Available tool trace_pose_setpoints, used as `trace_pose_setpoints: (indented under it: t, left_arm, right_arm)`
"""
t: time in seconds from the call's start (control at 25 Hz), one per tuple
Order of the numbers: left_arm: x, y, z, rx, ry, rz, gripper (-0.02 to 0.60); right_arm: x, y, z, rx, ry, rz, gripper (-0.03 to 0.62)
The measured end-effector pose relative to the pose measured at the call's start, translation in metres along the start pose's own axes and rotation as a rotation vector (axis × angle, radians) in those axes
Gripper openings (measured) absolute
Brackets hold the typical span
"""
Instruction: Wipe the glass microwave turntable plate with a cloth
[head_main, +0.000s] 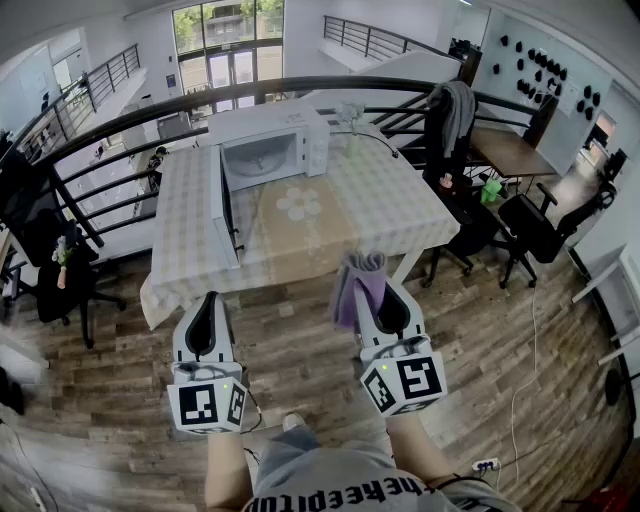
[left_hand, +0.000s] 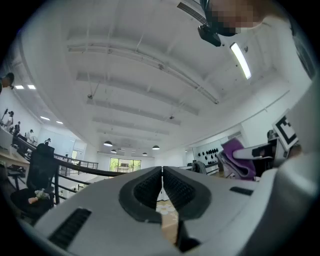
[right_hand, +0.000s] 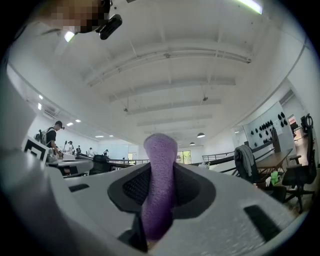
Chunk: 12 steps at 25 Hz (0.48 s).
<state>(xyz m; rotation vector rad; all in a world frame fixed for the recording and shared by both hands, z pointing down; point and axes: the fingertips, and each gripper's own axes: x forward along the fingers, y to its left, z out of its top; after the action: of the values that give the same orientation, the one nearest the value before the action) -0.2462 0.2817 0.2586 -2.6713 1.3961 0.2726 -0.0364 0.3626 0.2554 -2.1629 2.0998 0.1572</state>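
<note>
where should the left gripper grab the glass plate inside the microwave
Probably its near rim, reaching straight in through the open front: the glass plate lies flat inside the microwave, walled on the other sides, with the door swung aside.

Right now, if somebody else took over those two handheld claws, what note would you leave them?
Left claw: shut, empty.
Right claw: shut on the purple cloth.
Both hang short of the table. The microwave sits on it, door swung open, the glass plate seemingly inside.
Done: cloth in the claw, door open.
Left: reach the plate and wipe it.
</note>
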Motion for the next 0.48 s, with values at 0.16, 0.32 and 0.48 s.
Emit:
trace_pose_setpoints:
  t: [0.16, 0.32, 0.48]
  left_arm:
    - [0.008, 0.007, -0.001, 0.0, 0.0, -0.002, 0.011]
    - [0.015, 0.015, -0.004, -0.001, -0.003, -0.001, 0.011]
    - [0.027, 0.021, -0.006, -0.001, -0.006, -0.008, 0.011]
  right_arm:
    - [0.01, 0.001, -0.002, 0.004, -0.003, -0.005, 0.1]
    - [0.019, 0.004, -0.004, 0.003, -0.003, -0.003, 0.1]
    - [0.031, 0.004, -0.005, 0.0, -0.007, -0.01, 0.1]
